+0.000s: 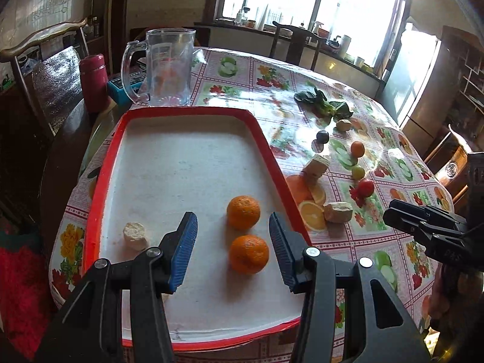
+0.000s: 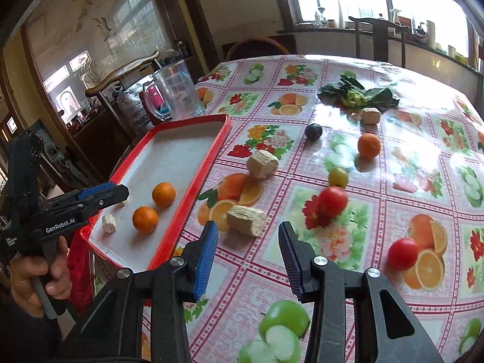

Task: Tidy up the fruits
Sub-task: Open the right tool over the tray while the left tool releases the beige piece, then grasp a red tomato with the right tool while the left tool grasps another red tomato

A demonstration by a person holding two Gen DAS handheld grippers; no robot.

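We hold the left tool [image 1: 233, 251] with its jaws apart and gripping nothing, above the red-rimmed tray [image 1: 106, 163]. Two oranges [image 1: 243, 212] lie in the tray, between and just ahead of its fingers. The right tool [image 2: 248, 257], also spread and unloaded, hovers over the counter [image 2: 393, 157]; a red tomato [image 2: 333, 202] lies ahead of it, a third orange [image 2: 368, 146] farther off.
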